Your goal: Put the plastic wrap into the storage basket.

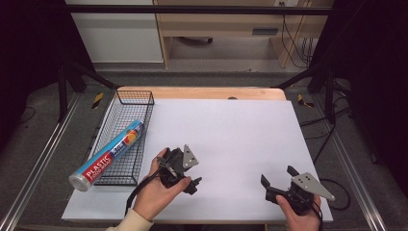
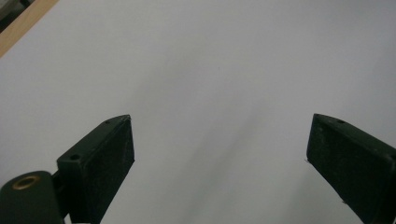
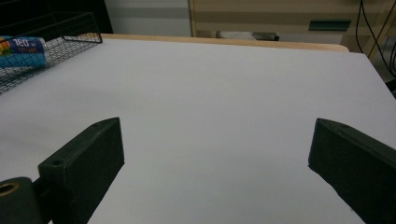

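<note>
My left gripper [image 1: 191, 182] is held in a hand low over the white sheet [image 1: 231, 130], just right of the wire basket. In the left gripper view its jaws [image 2: 219, 135] stand wide apart, open, with bare sheet between them. My right gripper [image 1: 278, 175] rests near the front right of the sheet, pointing away from the person. It is open too [image 3: 217, 140], with nothing between its fingers. A roll of plastic wrap [image 1: 108, 156] with a red and blue label lies slanted in the basket, its near end sticking out over the rim.
The black wire basket [image 1: 137, 96] stands along the left edge of the sheet, and its far corner [image 3: 70, 28] and the roll [image 3: 21, 51] appear in the right gripper view. A wooden table edge [image 1: 202, 92] runs behind the sheet. Metal rails flank the table.
</note>
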Action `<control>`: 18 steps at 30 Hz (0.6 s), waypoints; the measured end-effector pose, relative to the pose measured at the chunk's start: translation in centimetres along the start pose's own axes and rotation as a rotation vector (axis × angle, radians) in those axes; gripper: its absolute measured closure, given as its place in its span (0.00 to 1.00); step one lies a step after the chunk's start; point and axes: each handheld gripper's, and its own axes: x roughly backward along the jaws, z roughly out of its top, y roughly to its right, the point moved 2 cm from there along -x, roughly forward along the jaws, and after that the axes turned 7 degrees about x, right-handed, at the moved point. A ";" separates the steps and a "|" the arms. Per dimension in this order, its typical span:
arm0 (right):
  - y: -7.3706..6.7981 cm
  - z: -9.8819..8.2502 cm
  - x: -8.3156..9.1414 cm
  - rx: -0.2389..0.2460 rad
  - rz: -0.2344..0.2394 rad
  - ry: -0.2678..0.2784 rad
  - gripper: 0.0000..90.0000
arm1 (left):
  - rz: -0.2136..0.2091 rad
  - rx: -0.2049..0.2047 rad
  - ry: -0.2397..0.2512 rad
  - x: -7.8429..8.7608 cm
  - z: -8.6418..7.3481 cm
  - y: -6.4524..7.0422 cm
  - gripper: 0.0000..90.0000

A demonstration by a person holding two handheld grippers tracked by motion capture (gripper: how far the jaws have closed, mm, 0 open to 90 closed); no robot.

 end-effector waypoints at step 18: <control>0.2 -0.7 -0.7 0.059 -0.010 -0.101 0.04 | -0.142 -0.044 0.140 -4.4 -6.2 -0.7 0.08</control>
